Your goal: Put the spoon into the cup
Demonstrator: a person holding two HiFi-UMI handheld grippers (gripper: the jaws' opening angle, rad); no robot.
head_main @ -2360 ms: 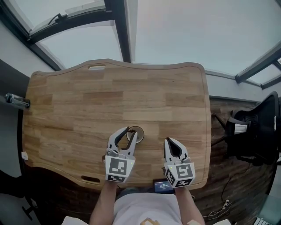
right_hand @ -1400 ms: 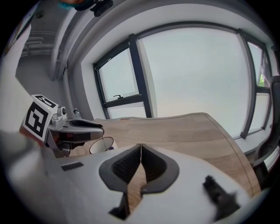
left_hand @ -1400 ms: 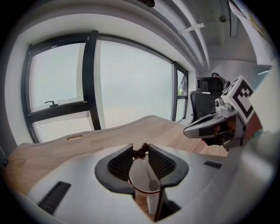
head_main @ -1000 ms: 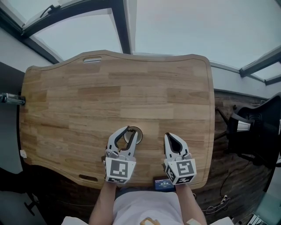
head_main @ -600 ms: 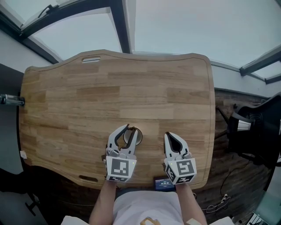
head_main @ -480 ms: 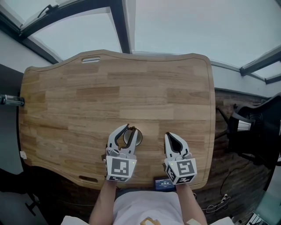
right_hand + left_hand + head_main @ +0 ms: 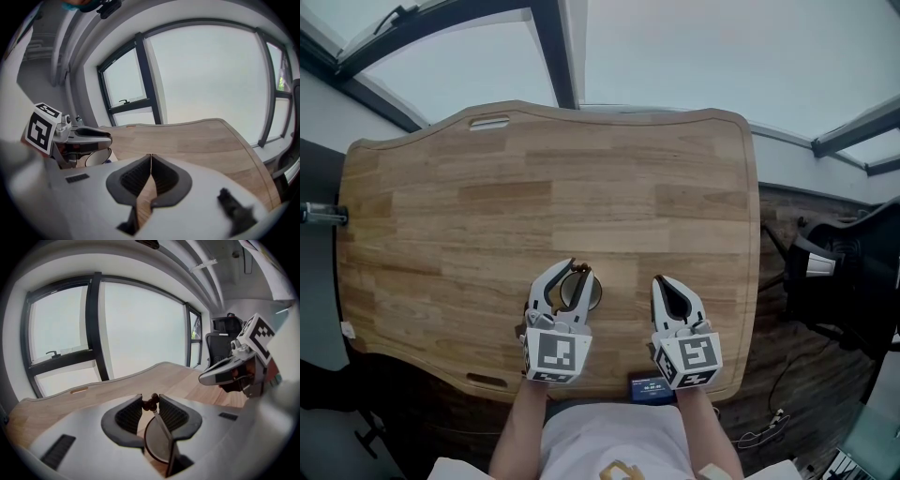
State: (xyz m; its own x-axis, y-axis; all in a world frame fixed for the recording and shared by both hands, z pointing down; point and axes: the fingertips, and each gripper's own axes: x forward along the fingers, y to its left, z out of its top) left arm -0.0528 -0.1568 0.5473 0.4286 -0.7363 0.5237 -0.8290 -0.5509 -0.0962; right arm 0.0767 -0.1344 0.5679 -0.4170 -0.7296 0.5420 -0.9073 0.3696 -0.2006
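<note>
A small round cup [image 7: 582, 292] stands on the wooden table [image 7: 656, 216] near its front edge. My left gripper [image 7: 571, 273] reaches over the cup and is shut on the dark knobbed end of a thin spoon [image 7: 151, 402]. The spoon's shaft [image 7: 164, 437] slants down across the cup's mouth [image 7: 153, 446]; its bowl end is hidden. My right gripper [image 7: 662, 282] hovers to the right of the cup, apart from it, shut with nothing between its jaws [image 7: 151, 158]. The right gripper view shows the left gripper [image 7: 86, 135] and the cup [image 7: 97, 157] at its left.
A black office chair [image 7: 853, 281] stands beyond the table's right edge. A small dark device [image 7: 649, 386] sits at the front edge by my body. A metal rod [image 7: 319, 214] juts out at the far left. Windows lie behind the table.
Both grippers, the spoon and the cup keep nearly the same places. Only the head view has shifted a little.
</note>
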